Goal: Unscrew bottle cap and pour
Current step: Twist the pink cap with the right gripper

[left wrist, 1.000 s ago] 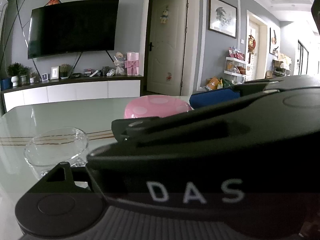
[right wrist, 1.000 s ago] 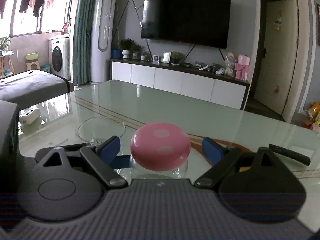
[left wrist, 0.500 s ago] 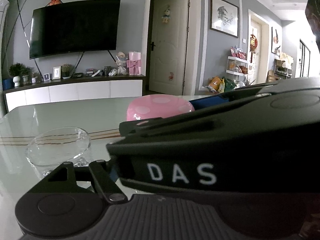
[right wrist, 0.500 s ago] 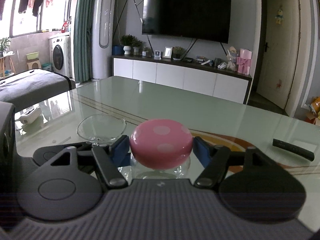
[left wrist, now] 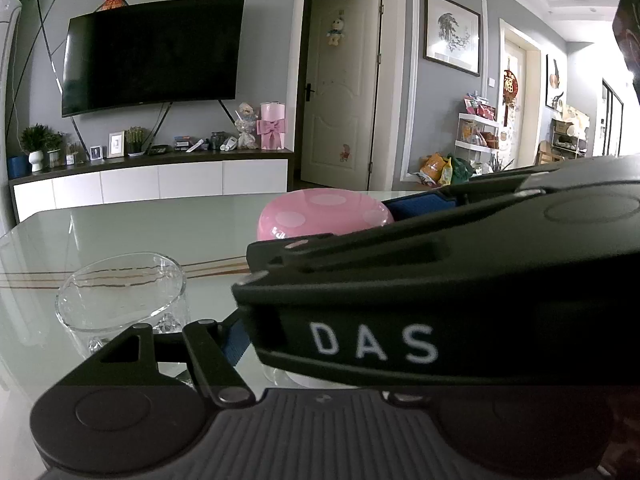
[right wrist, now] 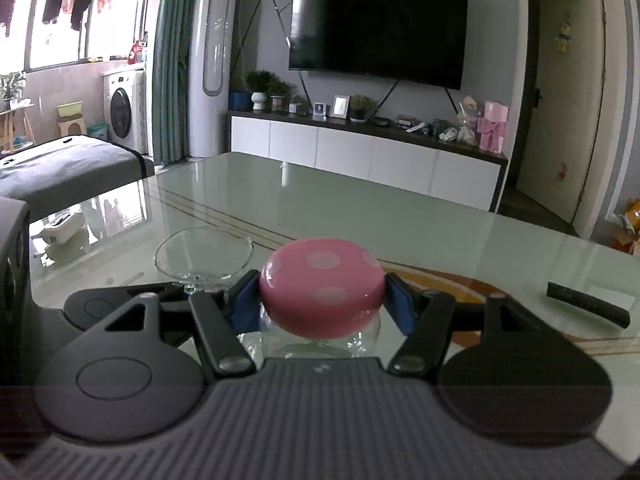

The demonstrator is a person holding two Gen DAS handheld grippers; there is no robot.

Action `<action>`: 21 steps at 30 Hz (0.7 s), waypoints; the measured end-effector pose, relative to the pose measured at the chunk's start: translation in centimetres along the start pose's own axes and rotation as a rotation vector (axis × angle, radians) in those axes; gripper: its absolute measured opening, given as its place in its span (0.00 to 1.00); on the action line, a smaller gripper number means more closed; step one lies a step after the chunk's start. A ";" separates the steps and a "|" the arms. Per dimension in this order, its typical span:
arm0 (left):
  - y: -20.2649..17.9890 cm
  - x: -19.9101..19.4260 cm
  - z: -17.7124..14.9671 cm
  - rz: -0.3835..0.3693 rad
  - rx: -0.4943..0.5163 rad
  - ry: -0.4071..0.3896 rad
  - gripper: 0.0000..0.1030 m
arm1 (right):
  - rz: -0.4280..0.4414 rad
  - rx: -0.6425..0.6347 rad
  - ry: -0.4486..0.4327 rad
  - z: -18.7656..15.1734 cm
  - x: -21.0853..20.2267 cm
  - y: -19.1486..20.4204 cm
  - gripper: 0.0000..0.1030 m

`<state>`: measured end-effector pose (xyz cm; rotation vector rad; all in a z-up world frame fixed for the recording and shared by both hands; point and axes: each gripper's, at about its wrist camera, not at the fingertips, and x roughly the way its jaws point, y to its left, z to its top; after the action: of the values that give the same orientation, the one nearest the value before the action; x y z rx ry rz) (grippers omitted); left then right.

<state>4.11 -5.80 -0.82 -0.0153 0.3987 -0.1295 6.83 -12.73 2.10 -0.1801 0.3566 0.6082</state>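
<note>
Right gripper (right wrist: pixel 322 300) jaws have closed onto pink cap (right wrist: pixel 322 290), frame centre; left gripper (left wrist: pixel 256 332) clamped below, presumably on the bottle.

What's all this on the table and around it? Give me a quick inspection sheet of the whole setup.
Surface: glossy glass table, striped inlay.
Job's things: clear bottle with pink dotted cap; empty glass bowl beside it.
Clutter: dark bar-shaped object on the table.
Grippers: right gripper shut on the pink dotted cap; left gripper shut lower down, its grip hidden by the right one.
Cables: nothing seen.
Surroundings: wall TV, white cabinet, washing machine.
</note>
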 end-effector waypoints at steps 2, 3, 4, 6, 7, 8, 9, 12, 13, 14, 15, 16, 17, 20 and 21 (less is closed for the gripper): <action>0.0 0.0 0.0 0.000 0.001 0.000 0.71 | 0.010 -0.003 -0.002 0.0 0.0 -0.1 0.64; 0.0 0.0 0.0 0.000 0.002 0.000 0.71 | 0.019 -0.004 -0.005 0.0 -0.1 -0.3 0.64; 0.0 -0.1 -0.1 0.000 0.002 0.000 0.71 | 0.025 -0.004 -0.006 0.0 -0.1 -0.4 0.64; -0.1 -0.1 -0.2 0.001 0.002 0.000 0.71 | 0.052 0.004 -0.009 0.0 -0.1 -0.8 0.64; -0.1 -0.1 -0.3 0.001 0.003 0.000 0.71 | 0.061 0.009 -0.010 0.0 -0.1 -1.0 0.64; -0.2 -0.1 -0.4 0.001 0.003 0.000 0.71 | 0.070 0.013 -0.011 0.0 -0.1 -1.2 0.64; -0.1 -0.1 -0.4 0.000 0.003 0.000 0.71 | 0.082 0.020 -0.012 0.0 -0.1 -1.5 0.64; 0.2 0.0 -0.3 -0.001 0.003 -0.001 0.71 | 0.136 0.054 -0.010 0.1 -0.1 -2.5 0.64; 0.4 0.0 -0.2 -0.001 0.003 -0.001 0.71 | 0.143 0.056 -0.011 0.2 -0.1 -2.6 0.64; 0.4 0.0 -0.2 -0.001 0.003 -0.001 0.71 | 0.150 0.056 -0.012 0.2 -0.2 -2.7 0.64; 0.4 -0.1 -0.2 -0.002 0.003 0.000 0.71 | 0.156 0.052 -0.014 0.2 -0.2 -2.8 0.64; 0.3 -0.1 -0.2 -0.002 0.002 0.000 0.71 | 0.161 0.048 -0.015 0.2 -0.3 -2.8 0.64; 0.2 -0.1 -0.3 -0.002 0.002 0.000 0.71 | 0.165 0.049 -0.016 0.2 -0.3 -2.8 0.64; 0.4 -0.1 -0.2 -0.002 0.002 0.000 0.71 | 0.188 0.064 -0.017 0.3 -0.4 -3.1 0.64; 0.3 -0.1 -0.3 -0.001 0.003 0.000 0.71 | 0.196 0.068 -0.017 0.3 -0.4 -3.2 0.64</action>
<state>3.96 -5.47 -1.04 -0.0130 0.3982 -0.1313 8.48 -15.45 2.76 -0.0751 0.3806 0.7894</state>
